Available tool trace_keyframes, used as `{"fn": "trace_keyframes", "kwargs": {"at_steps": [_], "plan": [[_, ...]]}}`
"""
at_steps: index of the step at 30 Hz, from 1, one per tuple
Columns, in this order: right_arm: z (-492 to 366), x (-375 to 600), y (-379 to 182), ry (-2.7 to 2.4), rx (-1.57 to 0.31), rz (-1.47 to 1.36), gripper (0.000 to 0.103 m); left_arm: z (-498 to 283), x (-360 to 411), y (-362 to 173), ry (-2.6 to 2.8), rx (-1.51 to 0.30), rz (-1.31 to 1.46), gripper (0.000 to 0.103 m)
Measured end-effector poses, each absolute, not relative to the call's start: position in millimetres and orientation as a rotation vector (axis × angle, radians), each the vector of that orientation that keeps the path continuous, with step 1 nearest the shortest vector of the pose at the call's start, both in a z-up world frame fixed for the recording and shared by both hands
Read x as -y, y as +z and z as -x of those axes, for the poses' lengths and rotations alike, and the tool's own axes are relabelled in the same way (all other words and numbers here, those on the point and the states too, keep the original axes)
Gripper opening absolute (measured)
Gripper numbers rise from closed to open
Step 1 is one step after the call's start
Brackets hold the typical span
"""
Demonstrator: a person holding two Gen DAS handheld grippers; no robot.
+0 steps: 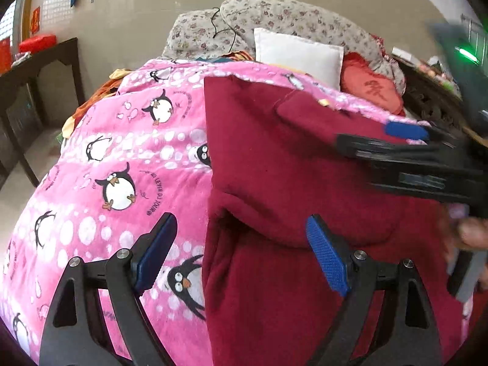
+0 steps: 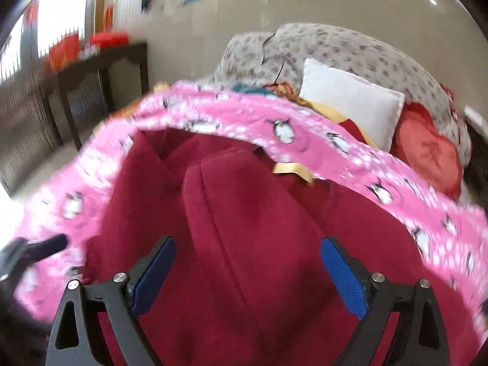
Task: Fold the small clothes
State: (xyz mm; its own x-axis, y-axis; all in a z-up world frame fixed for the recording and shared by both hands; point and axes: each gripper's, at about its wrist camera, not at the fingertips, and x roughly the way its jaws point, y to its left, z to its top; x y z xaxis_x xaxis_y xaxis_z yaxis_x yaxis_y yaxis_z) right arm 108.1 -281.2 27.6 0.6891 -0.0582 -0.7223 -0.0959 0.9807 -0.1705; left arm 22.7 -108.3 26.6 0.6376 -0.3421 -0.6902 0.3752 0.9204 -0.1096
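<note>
Nearest the lens in both views, I see 2 sets of jaws standing wide with nothing between the pads. From the left wrist view, my left gripper [image 1: 241, 253] straddles the left edge of the maroon fleece garment [image 1: 274, 158]: 1 pad hangs over the pink penguin blanket [image 1: 122, 140], the other over the cloth, neither pressing. From the right wrist view, my right gripper [image 2: 247, 277] hangs released over the middle of the same garment [image 2: 231, 213], directly above a raised lengthwise ridge.

Garment location: lower centre of both frames, lying on the blanket, already partly doubled over, with a flap laid across it and a tan label [image 2: 292, 169] showing near its far edge. In the left wrist view the right gripper also appears blurred at the right edge, over the far right part of the cloth, with a hand [image 1: 469, 235] below it.

Step in hand, in my judgement: between folds, both tools released and repositioning for a fresh hold. Next move calls for each tool to take an edge or corner cleanly, pinching 1 layer set without catching the blanket beneath, then carrying it across evenly.

Farther back, upper centre: a white pillow [image 1: 297, 53], a red cushion [image 1: 372, 91] and floral bedding [image 1: 274, 15]. Upper left: a dark wooden table [image 1: 39, 70].
</note>
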Motion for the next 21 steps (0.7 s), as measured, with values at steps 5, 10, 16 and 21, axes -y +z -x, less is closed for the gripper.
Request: {"fn": "trace_keyframes", "kwargs": {"at_steps": [5,10,16,21], "plan": [[-124,305,31,0.096,-0.802,0.081,0.019,-37,104,14,-0.400,-0.835,-0.013,0.087],[-50,366,94,0.045,-0.603,-0.018,0.016,-41,89,15,-0.372,-0.828,0.031,0.087],[12,462,69,-0.243,-0.723,-0.061,0.029,-37,88,12,-0.362,-0.819,0.038,0.087],[44,497,59,-0.294,-0.758,-0.152,0.031,-38,85,9,-0.364,-0.824,0.061,0.087]]}}
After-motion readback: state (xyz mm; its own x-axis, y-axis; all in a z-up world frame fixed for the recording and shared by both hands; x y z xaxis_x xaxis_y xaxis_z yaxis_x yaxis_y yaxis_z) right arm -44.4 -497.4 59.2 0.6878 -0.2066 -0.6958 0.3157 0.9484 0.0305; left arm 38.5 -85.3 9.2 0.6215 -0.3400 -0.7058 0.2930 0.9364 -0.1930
